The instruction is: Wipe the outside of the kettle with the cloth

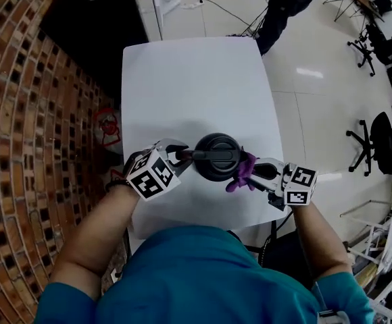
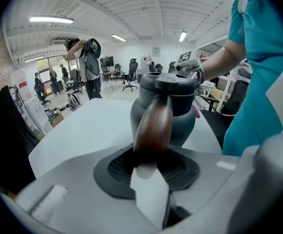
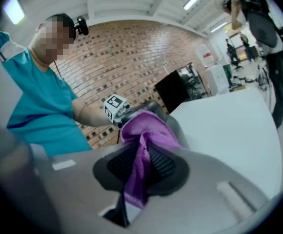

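At the far left a brick wall (image 1: 20,113) was seen, and beside it a white table (image 1: 196,73) was set; the left gripper (image 1: 180,156) was held over the table's near left part with its marker cube turned upward, and its jaws were clamped on the brown handle (image 2: 152,123) of the kettle (image 1: 217,156), the handle being seen in the left gripper view to pass between the two jaws and over the dark pad; the kettle, dark grey and upright, was stood on the near half of the table, close to the near edge, with its handle pointed toward the left gripper; against the kettle's right side a purple cloth (image 1: 240,175) was pressed, bunched into a wad; the cloth was pinched between the closed jaws of the right gripper (image 1: 255,174), and in the right gripper view a tail of it was seen hanging below the pads while its bunched top was laid against the kettle's dark body; to the right of the table a pale tiled floor (image 1: 311,113) was shown, on which black office chairs (image 1: 378,140) were placed, and the dark legs of a standing person (image 1: 284,9) were seen beyond the table's far right corner
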{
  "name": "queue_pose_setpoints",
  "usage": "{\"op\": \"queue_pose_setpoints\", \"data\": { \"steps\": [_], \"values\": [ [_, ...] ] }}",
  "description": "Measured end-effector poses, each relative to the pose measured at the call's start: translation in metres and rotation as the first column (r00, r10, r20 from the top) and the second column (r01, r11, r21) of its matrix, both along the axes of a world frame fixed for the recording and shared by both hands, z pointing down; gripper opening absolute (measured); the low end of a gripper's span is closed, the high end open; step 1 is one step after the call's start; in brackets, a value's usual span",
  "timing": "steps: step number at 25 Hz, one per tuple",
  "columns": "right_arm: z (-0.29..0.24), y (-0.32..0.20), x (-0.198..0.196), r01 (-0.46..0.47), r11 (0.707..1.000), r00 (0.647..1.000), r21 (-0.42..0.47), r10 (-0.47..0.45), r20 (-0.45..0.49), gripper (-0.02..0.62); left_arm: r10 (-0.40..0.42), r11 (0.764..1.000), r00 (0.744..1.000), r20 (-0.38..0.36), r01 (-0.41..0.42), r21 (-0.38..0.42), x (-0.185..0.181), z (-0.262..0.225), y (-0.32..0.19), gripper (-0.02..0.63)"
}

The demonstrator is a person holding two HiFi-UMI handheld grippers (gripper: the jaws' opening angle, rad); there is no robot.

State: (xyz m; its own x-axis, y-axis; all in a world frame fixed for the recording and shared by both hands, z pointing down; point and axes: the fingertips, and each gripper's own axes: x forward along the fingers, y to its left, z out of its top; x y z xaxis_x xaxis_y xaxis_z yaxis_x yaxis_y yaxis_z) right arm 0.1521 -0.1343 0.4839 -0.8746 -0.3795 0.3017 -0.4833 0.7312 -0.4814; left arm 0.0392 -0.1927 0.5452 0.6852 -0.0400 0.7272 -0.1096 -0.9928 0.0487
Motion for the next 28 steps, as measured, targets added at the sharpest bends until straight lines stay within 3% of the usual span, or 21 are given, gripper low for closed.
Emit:
{"op": "queue_pose_setpoints", "data": {
  "steps": [2,5,7,9,17,24,26,28],
  "values": [
    [-0.004,0.005,-0.012,-0.149,0.988,0.984,-0.045,0.152,0.089,0.054,0.008,1.000,1.000,0.006,-0.008,0.008,0.000,0.001,0.000,0.117],
    [-0.006,0.005,-0.020,-0.389,0.904,0.887,-0.178,0.420,0.194,0.054,0.025,1.000,1.000,0.018,-0.025,0.008,-0.002,0.004,0.003,0.120],
    [-0.006,0.006,-0.025,-0.468,0.850,0.825,-0.241,0.518,0.225,0.054,0.042,0.999,0.999,0.027,-0.043,0.014,-0.003,0.006,0.003,0.121],
    [-0.006,0.009,-0.036,-0.482,0.833,0.805,-0.271,0.543,0.239,0.054,0.063,0.998,0.997,0.033,-0.064,0.025,-0.003,0.005,0.002,0.121],
    [-0.010,-0.001,-0.092,-0.479,0.843,0.828,-0.247,0.527,0.194,0.052,0.157,0.986,0.986,0.045,-0.159,0.046,0.004,0.004,0.005,0.121],
    [-0.013,-0.018,-0.126,-0.413,0.891,0.890,-0.191,0.439,0.123,0.052,0.214,0.975,0.976,0.037,-0.216,0.052,0.006,0.005,0.011,0.103],
    [-0.015,-0.015,-0.131,-0.388,0.902,0.902,-0.187,0.414,0.122,0.052,0.213,0.977,0.977,0.009,-0.213,0.025,0.005,0.003,0.014,0.146],
    [-0.024,-0.002,-0.131,-0.368,0.914,0.911,-0.173,0.391,0.130,0.052,0.199,0.980,0.980,-0.020,-0.199,0.008,0.002,0.000,0.018,0.230]
  ]
}}
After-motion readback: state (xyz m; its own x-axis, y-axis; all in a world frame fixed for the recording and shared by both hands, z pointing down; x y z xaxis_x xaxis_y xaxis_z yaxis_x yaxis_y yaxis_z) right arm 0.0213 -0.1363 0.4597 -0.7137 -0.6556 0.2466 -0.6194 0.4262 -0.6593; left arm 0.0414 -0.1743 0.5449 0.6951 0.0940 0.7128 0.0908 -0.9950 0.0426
